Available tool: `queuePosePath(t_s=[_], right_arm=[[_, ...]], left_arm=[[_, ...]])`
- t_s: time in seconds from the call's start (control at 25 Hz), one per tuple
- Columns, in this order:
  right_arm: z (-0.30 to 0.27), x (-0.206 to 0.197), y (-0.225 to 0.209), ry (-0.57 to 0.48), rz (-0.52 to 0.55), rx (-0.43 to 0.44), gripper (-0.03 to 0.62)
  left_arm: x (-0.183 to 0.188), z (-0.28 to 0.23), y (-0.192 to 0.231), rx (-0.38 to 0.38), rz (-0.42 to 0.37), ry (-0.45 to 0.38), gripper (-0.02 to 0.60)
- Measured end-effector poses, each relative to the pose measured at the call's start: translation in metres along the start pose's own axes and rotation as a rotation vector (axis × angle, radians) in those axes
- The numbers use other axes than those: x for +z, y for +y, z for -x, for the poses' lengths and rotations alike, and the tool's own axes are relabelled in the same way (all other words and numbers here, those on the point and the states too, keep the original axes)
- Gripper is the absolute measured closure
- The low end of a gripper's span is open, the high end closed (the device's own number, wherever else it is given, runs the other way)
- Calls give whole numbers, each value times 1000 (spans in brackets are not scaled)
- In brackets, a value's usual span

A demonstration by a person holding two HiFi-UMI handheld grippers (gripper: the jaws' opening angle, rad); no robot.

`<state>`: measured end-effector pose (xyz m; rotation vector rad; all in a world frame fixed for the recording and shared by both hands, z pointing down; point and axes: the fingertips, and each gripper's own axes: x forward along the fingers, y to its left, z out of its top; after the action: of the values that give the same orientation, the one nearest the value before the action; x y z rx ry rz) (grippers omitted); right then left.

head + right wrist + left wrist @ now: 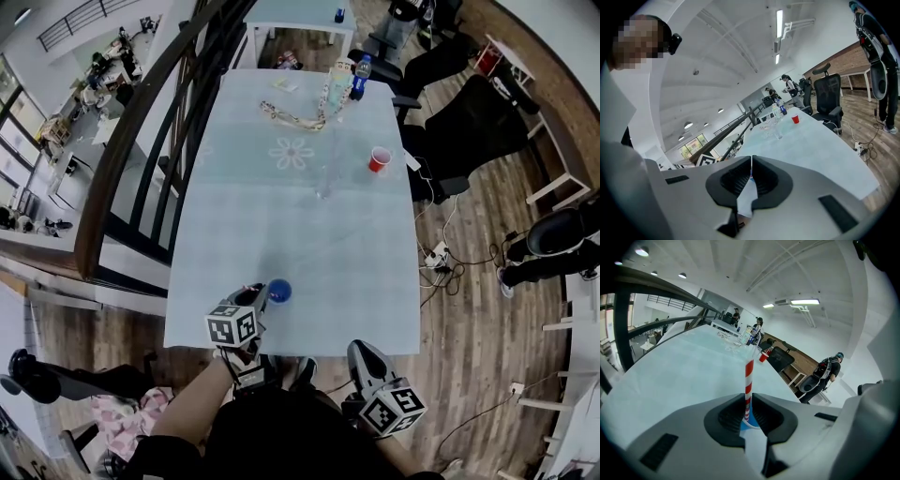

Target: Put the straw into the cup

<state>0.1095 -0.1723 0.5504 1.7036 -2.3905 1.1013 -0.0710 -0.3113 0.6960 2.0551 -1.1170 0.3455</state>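
A red-and-white striped straw (748, 376) stands upright between the jaws of my left gripper (747, 401), which is shut on it. Straight below the jaws is a small blue cup (751, 422), and the straw's lower end points into its mouth; whether it reaches inside is hidden by the jaws. In the head view the blue cup (279, 291) stands near the table's front edge, with my left gripper (261, 292) touching its left side. My right gripper (358, 349) hangs off the table's front edge by the person's body, jaws shut on nothing (751, 169).
A red cup (379, 159) and a clear glass (325, 184) stand mid-table, with bottles (359, 79) and a beaded chain (292, 117) at the far end. Black office chairs (469, 131) line the right side, and a dark railing (159, 141) runs along the left.
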Motion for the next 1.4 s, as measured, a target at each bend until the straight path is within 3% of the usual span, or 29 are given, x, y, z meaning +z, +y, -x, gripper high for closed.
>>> queuePosePath(t_s=[0.12,0.2,0.36,0.72,0.92,1.08,1.28,1.4], right_arm=[[1,0,0,-2,-1,-2,562],[2,0,1,-4,-3,1,562],[5,2,2,-7,-5,6,562],[9,9,6,-24,-2,23,562],[10,16,10,-39,8,41,562],[9,22,19,-49,24,64,562],[6,29,31,-69,48,90,562],[12,38,38,-105,80,92,562]], left_arm=[[-3,-1,0,-3,2,15,535],[-6,-2,1,0,14,27,456],[-12,0,2,5,44,44,392],[-14,32,-8,-19,81,11,380],[1,75,-36,-126,83,-67,380],[26,112,-76,-216,20,-144,380],[55,150,-149,-338,-154,-231,380],[65,166,-180,-357,-211,-240,385]])
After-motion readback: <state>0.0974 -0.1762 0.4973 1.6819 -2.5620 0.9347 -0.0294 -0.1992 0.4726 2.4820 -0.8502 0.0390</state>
